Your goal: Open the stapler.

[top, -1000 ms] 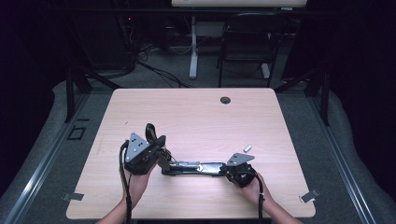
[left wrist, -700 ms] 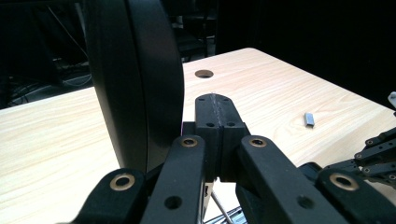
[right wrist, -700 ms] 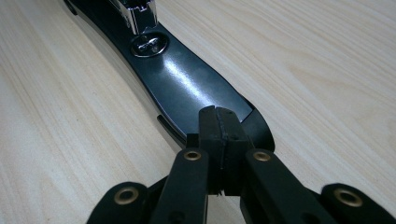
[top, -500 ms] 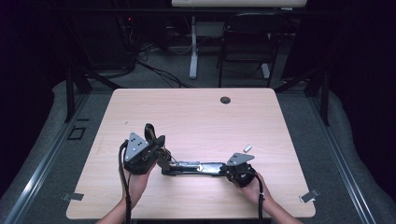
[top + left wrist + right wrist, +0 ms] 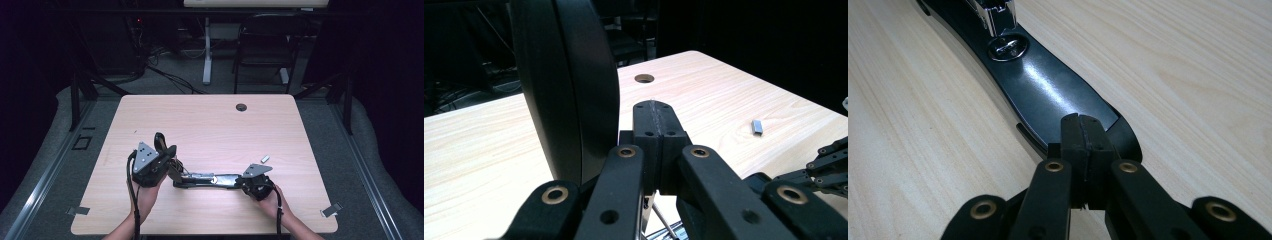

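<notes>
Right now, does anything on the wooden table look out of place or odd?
Yes. The long black stapler lies swung fully open, its base flat between the two grippers and its top arm standing upright beside the left gripper. A small grey strip of staples lies loose on the light wooden table, apart from the stapler.

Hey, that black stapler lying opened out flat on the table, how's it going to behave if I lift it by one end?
The stapler is hinged, with its top arm swung up beside the left gripper, so it will probably fold or flop rather than lift stiffly. Its glossy black base looks slick, so the shut fingers could slip. The metal parts suggest it is fairly heavy for its size.
</notes>
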### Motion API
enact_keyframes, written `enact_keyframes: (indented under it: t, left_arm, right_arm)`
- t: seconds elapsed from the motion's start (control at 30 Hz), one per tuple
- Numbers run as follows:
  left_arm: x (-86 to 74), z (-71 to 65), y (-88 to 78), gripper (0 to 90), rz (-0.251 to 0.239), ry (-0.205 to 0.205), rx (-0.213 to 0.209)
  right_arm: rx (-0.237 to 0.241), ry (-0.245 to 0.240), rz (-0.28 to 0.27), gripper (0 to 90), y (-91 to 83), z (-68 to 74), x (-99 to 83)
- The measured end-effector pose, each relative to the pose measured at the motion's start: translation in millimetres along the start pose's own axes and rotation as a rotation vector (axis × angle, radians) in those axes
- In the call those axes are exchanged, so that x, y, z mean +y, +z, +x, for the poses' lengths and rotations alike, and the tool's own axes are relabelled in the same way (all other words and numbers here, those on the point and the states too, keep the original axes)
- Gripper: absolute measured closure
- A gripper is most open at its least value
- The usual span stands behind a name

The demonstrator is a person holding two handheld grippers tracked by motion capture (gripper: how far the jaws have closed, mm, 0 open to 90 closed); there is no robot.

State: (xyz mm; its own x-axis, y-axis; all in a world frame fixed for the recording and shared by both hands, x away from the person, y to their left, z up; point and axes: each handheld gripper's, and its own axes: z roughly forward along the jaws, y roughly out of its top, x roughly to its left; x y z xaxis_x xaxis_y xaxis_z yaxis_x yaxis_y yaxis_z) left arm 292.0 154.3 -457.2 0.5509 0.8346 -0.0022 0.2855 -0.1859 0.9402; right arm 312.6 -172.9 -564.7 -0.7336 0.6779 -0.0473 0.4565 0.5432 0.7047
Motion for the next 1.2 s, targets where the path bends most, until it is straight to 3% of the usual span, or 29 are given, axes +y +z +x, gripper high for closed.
enact_keyframes:
  t: [0.2, 0.7, 0.77, 0.87, 0.93, 1.2]
  left_arm:
    - [-4.1, 2.6, -3.8, 90.0, 0.002, -0.006, -0.007]
    - [-7.9, 8.5, -7.1, 90.0, 0.016, 0.000, 0.025]
    - [-10.5, 16.1, -9.2, 90.0, 0.018, -0.029, 0.042]
    - [-18.4, 32.8, -10.7, 90.0, 0.036, -0.131, 0.055]
    - [-23.9, 39.5, -11.2, 90.0, 0.064, -0.158, 0.063]
    - [-24.9, 40.7, -12.5, 90.0, 0.071, -0.163, 0.070]
  right_arm:
    - [0.005, 0.005, -0.004, 90.0, 0.2, -0.3, -0.1]
    - [-0.002, 0.001, -0.003, 90.0, 0.4, 0.5, 0.3]
    - [0.002, 0.001, -0.003, 90.0, 0.4, 0.2, 0.3]
    - [0.001, 0.003, -0.001, 90.0, 0.3, 0.1, 0.3]
    - [0.005, 0.008, -0.006, 90.0, 0.9, 0.7, 0.6]
    - [0.006, 0.015, -0.007, 90.0, 0.9, 1.1, 0.6]
